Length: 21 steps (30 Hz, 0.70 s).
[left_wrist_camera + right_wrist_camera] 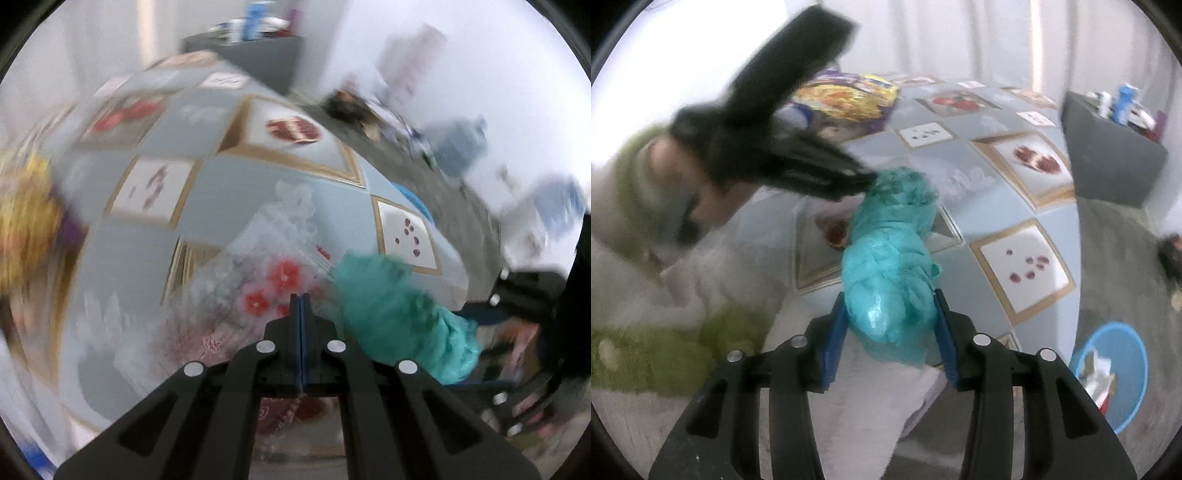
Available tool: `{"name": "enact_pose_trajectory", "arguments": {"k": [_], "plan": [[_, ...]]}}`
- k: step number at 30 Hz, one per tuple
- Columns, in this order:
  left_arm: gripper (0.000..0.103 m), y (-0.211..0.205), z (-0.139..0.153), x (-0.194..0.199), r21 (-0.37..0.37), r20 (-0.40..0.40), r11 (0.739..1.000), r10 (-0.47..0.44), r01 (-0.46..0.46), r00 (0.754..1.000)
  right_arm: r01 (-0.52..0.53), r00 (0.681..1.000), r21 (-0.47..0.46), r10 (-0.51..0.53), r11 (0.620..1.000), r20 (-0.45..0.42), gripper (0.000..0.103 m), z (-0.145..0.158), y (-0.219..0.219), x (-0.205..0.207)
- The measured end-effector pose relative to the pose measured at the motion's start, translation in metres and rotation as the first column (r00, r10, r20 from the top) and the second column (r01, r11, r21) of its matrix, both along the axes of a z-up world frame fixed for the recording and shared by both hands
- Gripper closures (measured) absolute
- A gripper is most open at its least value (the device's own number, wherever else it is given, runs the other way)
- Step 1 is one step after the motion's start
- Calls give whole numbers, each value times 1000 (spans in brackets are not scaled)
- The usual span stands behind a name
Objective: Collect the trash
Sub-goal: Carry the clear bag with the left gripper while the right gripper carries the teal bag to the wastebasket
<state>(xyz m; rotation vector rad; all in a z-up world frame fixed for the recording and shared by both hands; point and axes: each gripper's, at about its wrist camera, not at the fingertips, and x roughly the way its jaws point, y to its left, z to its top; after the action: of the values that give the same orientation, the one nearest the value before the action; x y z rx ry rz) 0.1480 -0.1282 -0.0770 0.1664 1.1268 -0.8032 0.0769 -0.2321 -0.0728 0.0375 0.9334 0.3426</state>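
Bag: my crumpled teal plastic bag (890,266) is hanging bunched and elongated over the tablecloth's near edge.
Grip: I'm squeezing its lower end.

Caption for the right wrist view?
Right gripper holds a crumpled teal plastic bag; left gripper pinches its far end.

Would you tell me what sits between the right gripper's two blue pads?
A crumpled teal plastic bag fills the gap between the right gripper's pads, seen in the right wrist view.
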Motion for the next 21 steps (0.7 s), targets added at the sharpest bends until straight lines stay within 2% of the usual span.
{"name": "enact_pose_trajectory", "arguments": {"k": [2,6,8,9,12,13,14,15,18,21], "plan": [[103,6,-1,-11,-28,-7,997,77,-77,997,53,999,-1,-53,999,-14,61,-1,3,-3],[100,15,0,-15,-91,-44,985,145,-148,988,121,992,-16,-122,992,-30,60,-1,12,-4],[83,21,4,-23,-138,-56,980,135,-142,989,131,991,-28,-132,991,-34,60,0,15,-6],[69,22,7,-27,-154,-35,980,124,-128,992,134,990,-39,-136,990,-34,58,0,16,-5],[51,31,28,-34,-169,105,982,97,-79,990,150,987,-54,-152,987,-41,58,1,15,-5],[41,36,35,-34,-187,140,980,95,-68,986,157,986,-55,-160,986,-43,58,2,14,-5],[37,41,37,-32,-198,153,978,95,-64,984,167,985,-56,-170,984,-42,58,2,13,-4],[31,43,39,-27,-196,169,979,95,-61,981,173,984,-57,-175,983,-43,58,2,12,-4],[23,44,34,-9,-129,211,989,98,-72,973,211,976,-18,-212,977,-57,56,2,2,0],[21,45,18,12,-63,205,992,117,-106,972,265,962,42,-260,963,-86,54,1,-10,4]]}}
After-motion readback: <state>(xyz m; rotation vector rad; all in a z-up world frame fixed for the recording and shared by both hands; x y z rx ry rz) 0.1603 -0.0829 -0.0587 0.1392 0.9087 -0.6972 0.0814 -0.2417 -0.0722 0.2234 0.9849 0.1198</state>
